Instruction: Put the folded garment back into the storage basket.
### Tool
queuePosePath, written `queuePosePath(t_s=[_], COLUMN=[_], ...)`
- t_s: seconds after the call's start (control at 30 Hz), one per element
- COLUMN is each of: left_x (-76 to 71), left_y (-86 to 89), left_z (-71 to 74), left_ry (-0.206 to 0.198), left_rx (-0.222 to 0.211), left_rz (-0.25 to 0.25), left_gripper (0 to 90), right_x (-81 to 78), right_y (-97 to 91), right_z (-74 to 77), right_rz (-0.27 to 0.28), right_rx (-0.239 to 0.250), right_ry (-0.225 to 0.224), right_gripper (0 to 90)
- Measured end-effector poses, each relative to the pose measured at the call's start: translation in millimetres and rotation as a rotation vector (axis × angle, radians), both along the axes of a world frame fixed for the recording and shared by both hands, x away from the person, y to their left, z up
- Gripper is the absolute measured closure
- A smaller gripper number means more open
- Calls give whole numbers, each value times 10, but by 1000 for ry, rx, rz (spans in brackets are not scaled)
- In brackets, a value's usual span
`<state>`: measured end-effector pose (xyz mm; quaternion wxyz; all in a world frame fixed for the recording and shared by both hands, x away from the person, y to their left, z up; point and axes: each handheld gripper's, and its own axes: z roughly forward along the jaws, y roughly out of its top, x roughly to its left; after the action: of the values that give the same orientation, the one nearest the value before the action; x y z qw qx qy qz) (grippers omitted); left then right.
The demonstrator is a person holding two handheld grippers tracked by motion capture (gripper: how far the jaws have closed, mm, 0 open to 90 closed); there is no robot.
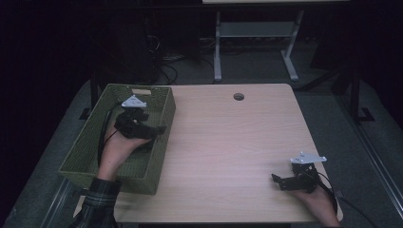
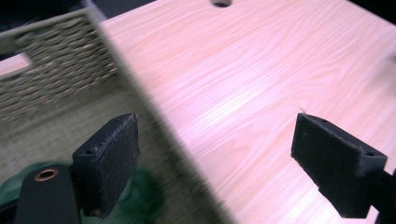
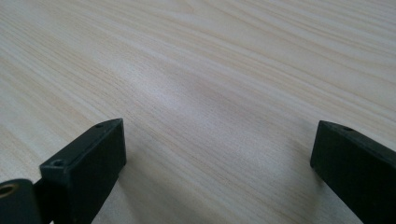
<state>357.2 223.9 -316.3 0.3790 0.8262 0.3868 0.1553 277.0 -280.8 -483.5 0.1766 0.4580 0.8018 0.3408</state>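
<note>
A green woven basket (image 1: 83, 145) stands on the left side of the light wooden table (image 1: 237, 142). My left gripper (image 1: 159, 129) is held over the basket, with its jaws pointing right across the basket's right wall. In the left gripper view that gripper (image 2: 217, 126) is open: one jaw hangs over the basket's inside (image 2: 56, 74) and the other over bare table. A blurred green patch (image 2: 142, 189) lies low in the basket beside the left jaw. My right gripper (image 1: 276, 179) rests near the table's front right corner, open (image 3: 215, 126) over bare wood, with nothing between its jaws.
A round hole (image 1: 238, 96) sits near the table's far edge. Beyond the table, on the dark floor, are a white desk frame (image 1: 256, 42) and loose cables (image 1: 164, 66). A metal rail (image 1: 375, 156) runs along the floor at the right.
</note>
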Motion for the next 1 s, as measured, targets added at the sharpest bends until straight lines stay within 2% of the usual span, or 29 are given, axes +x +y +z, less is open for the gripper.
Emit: queuePosePath(t_s=[0.17, 0.37, 0.6, 0.83, 1.0], left_x=[-31, -68, -134, -229, -270], left_y=[-247, -480, -752, -1035, -1175], left_z=[-50, -112, -217, -386, -549], left_ry=[0, -7, -19, -27, -30], left_rx=[-12, -40, -47, -50, -30], left_rz=[-46, -72, -103, -135, -152], left_gripper=[146, 146, 151, 151, 154], right_x=[0, 0, 0, 1, 0], right_y=[0, 0, -1, 0, 0], right_z=[0, 0, 0, 0, -1], right_rz=[0, 1, 1, 0, 0], right_rx=[0, 0, -1, 0, 0], right_ry=[0, 0, 0, -1, 0], right_gripper=[28, 28, 28, 28, 28])
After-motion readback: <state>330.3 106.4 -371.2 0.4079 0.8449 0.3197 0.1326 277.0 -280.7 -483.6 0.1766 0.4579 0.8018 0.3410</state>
